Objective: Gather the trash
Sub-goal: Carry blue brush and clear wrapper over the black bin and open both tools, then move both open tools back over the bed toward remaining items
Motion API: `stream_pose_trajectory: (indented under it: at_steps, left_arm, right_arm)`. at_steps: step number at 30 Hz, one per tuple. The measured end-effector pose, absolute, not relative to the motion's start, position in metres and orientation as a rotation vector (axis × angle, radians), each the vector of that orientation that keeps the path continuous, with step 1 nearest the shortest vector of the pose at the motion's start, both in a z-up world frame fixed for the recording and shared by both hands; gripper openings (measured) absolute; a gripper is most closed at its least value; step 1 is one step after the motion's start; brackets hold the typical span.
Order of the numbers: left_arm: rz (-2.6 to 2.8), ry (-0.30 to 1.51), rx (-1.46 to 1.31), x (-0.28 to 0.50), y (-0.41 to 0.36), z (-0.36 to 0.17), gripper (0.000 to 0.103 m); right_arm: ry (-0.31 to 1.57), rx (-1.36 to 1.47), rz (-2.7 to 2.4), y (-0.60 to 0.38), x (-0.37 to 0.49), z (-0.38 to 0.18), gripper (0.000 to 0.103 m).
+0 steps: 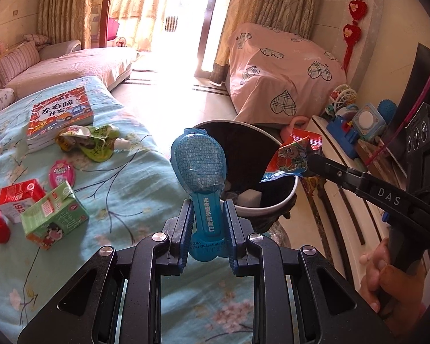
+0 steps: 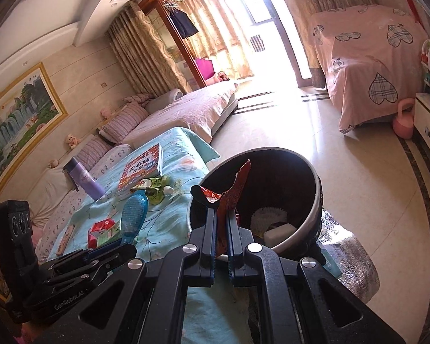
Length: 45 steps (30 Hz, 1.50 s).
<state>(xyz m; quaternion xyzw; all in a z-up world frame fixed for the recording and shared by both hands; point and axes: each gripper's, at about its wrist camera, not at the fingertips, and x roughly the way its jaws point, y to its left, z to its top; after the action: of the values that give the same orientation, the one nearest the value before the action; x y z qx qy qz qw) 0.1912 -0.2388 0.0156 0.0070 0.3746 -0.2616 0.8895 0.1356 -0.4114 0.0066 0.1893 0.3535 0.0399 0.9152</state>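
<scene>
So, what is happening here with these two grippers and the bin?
A person is collecting trash with a gripper in each hand. The left gripper is shut on a blue spoon-shaped package; the right gripper is shut on a red snack wrapper. Both hang by the rim of the dark bin, not yet dropped. Cartons and a crumpled green pouch remain on the table.

The bin [image 1: 283,200] is set right of the bed [image 1: 123,177]. On the bed, cartons [image 1: 43,209] are laid before a book [image 1: 60,111].
</scene>
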Motion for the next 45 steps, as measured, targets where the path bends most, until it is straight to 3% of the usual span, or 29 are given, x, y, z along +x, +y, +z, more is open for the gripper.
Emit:
stream_pose_trajectory:
  at_steps: [30,34,35,37,38,39,45]
  left_arm:
    - [-0.604,0.868,0.075,0.251,-0.304,-0.01,0.021]
    - [-0.593,0.878,0.073,0.257,-0.303,-0.011,0.022]
    - [-0.592,0.883,0.071,0.257,-0.303,-0.012,0.026]
    - [-0.584,0.878,0.064,0.255,-0.298,-0.011,0.044]
    - [-0.577,0.869,0.058,0.253,-0.296,-0.01,0.053]
    - [-0.574,0.862,0.048,0.251,-0.293,-0.008,0.053]
    - [-0.573,0.855,0.005,0.231,-0.268,-0.006,0.055]
  right_arm:
    - [0.812,0.392,0.049,-0.449,0.186,-0.027,0.006]
    - [0.82,0.383,0.047,-0.448,0.19,-0.03,0.014]
    - [0.825,0.384,0.042,-0.449,0.191,-0.031,0.018]
    - [0.834,0.398,0.036,-0.452,0.192,-0.034,0.044]
    - [0.833,0.409,0.036,-0.454,0.191,-0.035,0.05]
    - [0.828,0.42,0.038,-0.455,0.189,-0.034,0.057]
    - [0.802,0.44,0.046,-0.45,0.176,-0.027,0.076]
